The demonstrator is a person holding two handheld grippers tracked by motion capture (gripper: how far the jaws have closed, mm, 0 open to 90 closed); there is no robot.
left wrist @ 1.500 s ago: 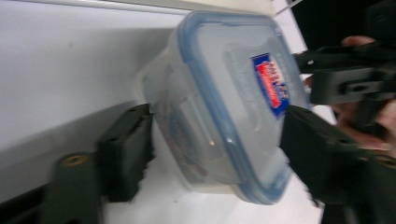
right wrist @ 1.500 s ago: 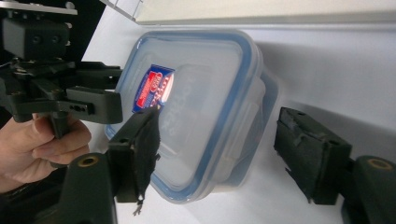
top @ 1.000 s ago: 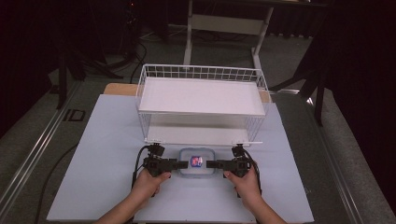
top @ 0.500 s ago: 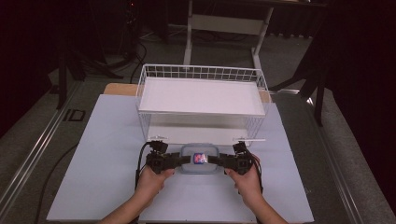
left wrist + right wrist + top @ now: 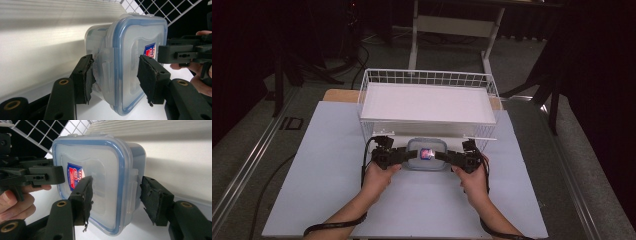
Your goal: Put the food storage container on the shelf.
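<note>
A clear box with a blue-edged lid sits just in front of the white basket on the table. The left gripper grips the box's left side, and the right gripper grips its right side

A white wire basket stands just behind the lidded container, blocking passage beyond. The surface left, right and in front of the container lies open.

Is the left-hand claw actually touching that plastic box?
Touching. In the left gripper view, the left gripper straddles the lidded plastic container; one pad presses its side latch, the other its lid.
</note>
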